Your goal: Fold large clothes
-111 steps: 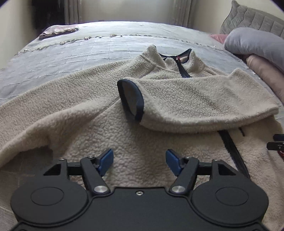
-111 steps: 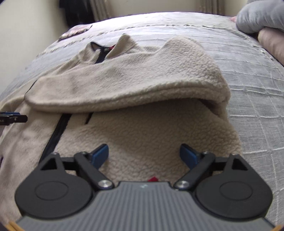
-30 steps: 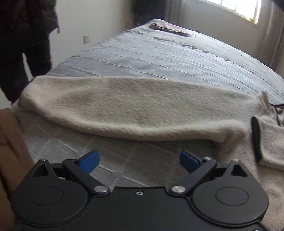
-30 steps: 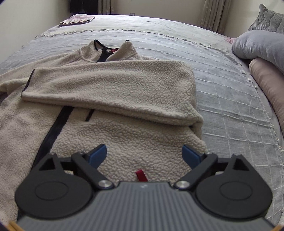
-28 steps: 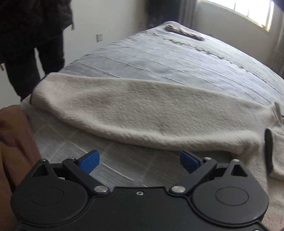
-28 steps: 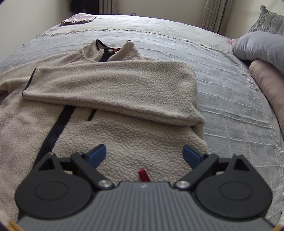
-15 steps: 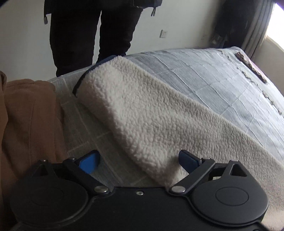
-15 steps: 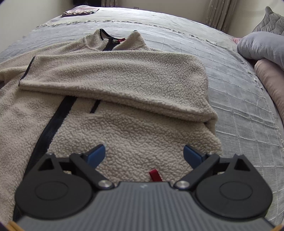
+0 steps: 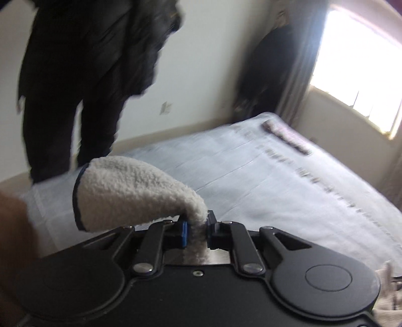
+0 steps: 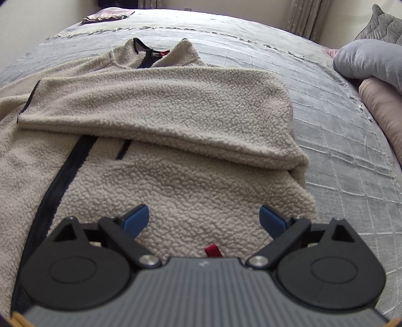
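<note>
A cream fleece jacket [image 10: 176, 161] with a dark zip lies front up on the grey bed cover [image 10: 339, 125]. One sleeve [image 10: 160, 110] is folded across its chest. In the left wrist view my left gripper [image 9: 195, 232] is shut on the other sleeve [image 9: 130, 191], just behind its dark-trimmed cuff, and the cuff end stands lifted off the bed. My right gripper [image 10: 204, 218] hovers open over the jacket's lower hem, just above a small red tag [image 10: 213, 250], with nothing between its fingers.
A person in dark clothes [image 9: 83, 83] stands beyond the bed's edge, close to the lifted cuff. Grey and pink pillows [image 10: 371, 65] lie at the right. A small folded cloth [image 10: 105, 15] sits at the bed's far end. A bright window [image 9: 356, 83] is at the right.
My left gripper swung left along the spread sleeve to its cuff, closed on the fleece and lifted it. The right gripper sank slightly toward the hem and stayed open.
</note>
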Available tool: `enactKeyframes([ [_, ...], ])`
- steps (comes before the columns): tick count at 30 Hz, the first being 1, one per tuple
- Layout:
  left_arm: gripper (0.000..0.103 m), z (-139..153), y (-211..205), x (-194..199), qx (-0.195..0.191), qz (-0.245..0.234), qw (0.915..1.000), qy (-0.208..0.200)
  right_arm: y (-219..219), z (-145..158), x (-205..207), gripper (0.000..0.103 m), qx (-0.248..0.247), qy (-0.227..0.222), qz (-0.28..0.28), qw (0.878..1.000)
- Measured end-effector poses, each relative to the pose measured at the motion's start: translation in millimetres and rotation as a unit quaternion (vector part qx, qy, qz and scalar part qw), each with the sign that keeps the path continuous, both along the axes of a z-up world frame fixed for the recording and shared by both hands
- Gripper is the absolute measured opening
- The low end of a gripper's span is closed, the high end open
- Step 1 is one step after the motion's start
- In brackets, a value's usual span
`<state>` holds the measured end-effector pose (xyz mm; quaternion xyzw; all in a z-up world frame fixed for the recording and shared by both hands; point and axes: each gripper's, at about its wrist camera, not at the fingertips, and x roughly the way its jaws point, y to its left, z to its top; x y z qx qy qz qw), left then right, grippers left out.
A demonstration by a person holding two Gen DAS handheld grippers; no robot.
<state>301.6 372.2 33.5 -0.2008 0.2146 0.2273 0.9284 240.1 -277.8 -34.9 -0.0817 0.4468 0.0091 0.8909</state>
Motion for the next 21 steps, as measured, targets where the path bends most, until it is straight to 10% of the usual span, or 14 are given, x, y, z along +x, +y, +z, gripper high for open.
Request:
enactKeyframes([
  [12, 0.014, 131, -198, 31, 0.022, -0.210, 0.9667, -0.144, -27, 24, -3, 0.096, 0.038, -0.031, -0.015, 0.999],
  [21, 0.014, 113, -365, 44, -0.034, -0.363, 0.9211, -0.137, -47, 31, 0, 0.096, 0.054, -0.047, -0.022, 0.997],
])
